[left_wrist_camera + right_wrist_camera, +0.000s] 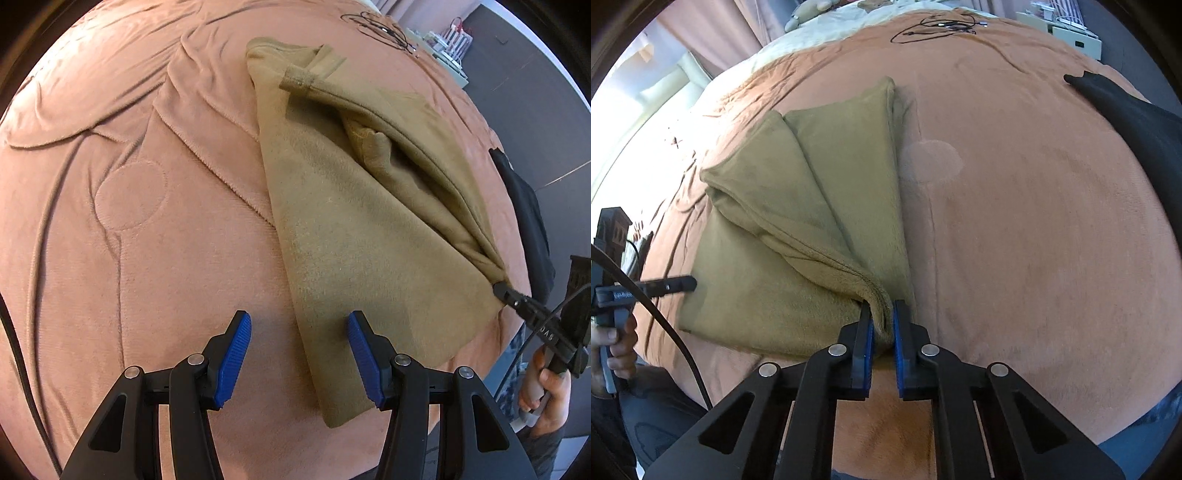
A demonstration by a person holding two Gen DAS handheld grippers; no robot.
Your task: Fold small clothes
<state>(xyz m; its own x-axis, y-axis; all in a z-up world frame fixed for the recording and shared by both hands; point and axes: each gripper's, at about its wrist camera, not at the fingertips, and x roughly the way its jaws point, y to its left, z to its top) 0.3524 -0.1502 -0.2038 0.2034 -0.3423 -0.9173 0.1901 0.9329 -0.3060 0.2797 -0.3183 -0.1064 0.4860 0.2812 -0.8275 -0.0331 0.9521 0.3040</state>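
Note:
A small olive-tan fleece garment [354, 229] lies on a pink-brown bedspread [129, 240]. My left gripper [299, 354] is open and empty, its blue pads straddling the garment's near left edge just above the bed. My right gripper [882, 332] is shut on a bunched corner of the garment [798, 206] and lifts that fold off the bed. In the left wrist view the right gripper [502, 288] pinches the cloth at the far right. In the right wrist view the left gripper [690, 284] hovers at the garment's left edge.
A black cloth [1137, 122] lies at the bed's right side. A tangle of black cable [938, 26] lies at the bed's far end. Shelving with small items [447, 44] stands beyond the bed. A pale pillow [827, 26] lies at the far end.

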